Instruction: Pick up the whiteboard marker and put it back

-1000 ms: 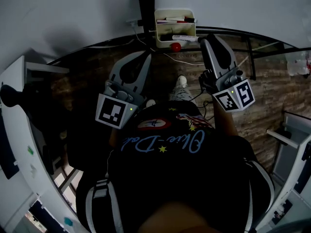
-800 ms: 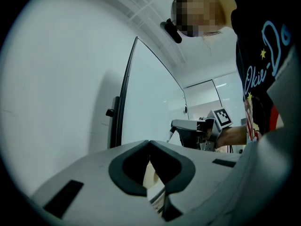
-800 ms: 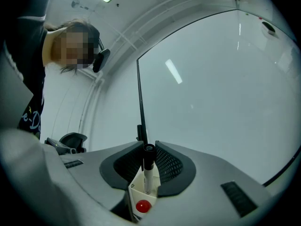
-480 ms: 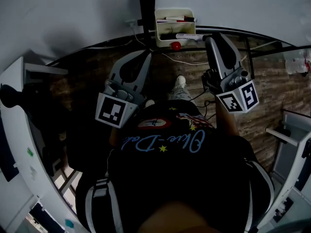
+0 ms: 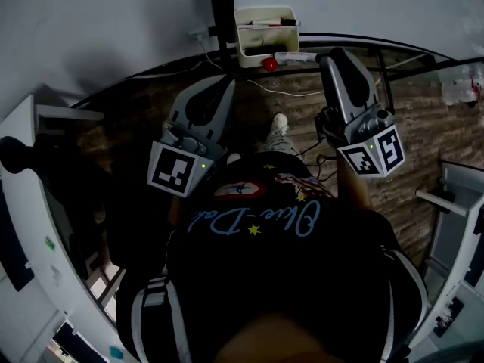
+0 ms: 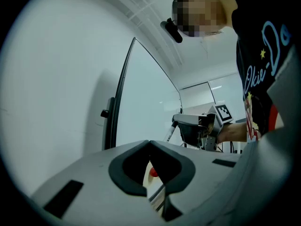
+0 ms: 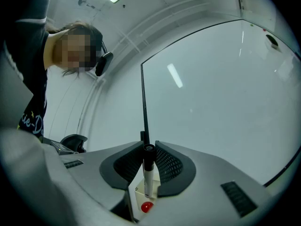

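Right gripper (image 7: pixel 148 160): clamped on marker (image 7: pixel 148 174).
Left gripper (image 6: pixel 150 146): closed, empty.
Holder (image 5: pixel 253 50): clear its rim, level the marker, before you release.

Both hands are held out in front of the chest. In the head view the left gripper (image 5: pixel 221 89) sits at 11 o'clock and points toward 1 o'clock, jaws closed together with nothing between them. The right gripper (image 5: pixel 330 55) sits at 1 o'clock and points toward 11 o'clock, jaws clamped on the whiteboard marker (image 7: pixel 148 173).
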{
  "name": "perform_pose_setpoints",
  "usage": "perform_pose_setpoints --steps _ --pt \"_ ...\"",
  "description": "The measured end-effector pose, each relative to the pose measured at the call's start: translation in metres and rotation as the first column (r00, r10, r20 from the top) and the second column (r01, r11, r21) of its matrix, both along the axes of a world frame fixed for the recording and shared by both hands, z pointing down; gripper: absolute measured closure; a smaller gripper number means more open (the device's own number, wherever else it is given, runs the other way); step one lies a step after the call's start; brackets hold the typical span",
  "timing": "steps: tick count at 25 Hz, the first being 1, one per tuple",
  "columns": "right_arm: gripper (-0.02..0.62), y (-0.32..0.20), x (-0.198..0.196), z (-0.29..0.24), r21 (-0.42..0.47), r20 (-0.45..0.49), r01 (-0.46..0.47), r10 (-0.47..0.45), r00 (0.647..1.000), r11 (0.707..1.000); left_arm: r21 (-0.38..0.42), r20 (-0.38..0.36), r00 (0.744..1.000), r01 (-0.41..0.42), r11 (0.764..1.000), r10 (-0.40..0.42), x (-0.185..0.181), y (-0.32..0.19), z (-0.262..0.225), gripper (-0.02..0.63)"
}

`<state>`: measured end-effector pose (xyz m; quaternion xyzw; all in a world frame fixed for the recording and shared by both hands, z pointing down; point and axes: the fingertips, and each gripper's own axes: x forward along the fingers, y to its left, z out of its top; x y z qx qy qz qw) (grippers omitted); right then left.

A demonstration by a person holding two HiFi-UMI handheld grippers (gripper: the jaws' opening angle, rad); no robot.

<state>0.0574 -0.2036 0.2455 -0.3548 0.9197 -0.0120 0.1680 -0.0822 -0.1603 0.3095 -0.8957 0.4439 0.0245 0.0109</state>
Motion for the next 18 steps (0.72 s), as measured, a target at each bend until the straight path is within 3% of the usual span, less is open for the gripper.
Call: perform_pose_setpoints --steps 18 --pt "0.514 0.014 0.011 0.002 -0.013 -0.003 -0.040 0.040 0.999 0.999 0.013 -0.010 0.998 -0.056 0.998 0.056 0.012 0.003 -0.005 0.609"
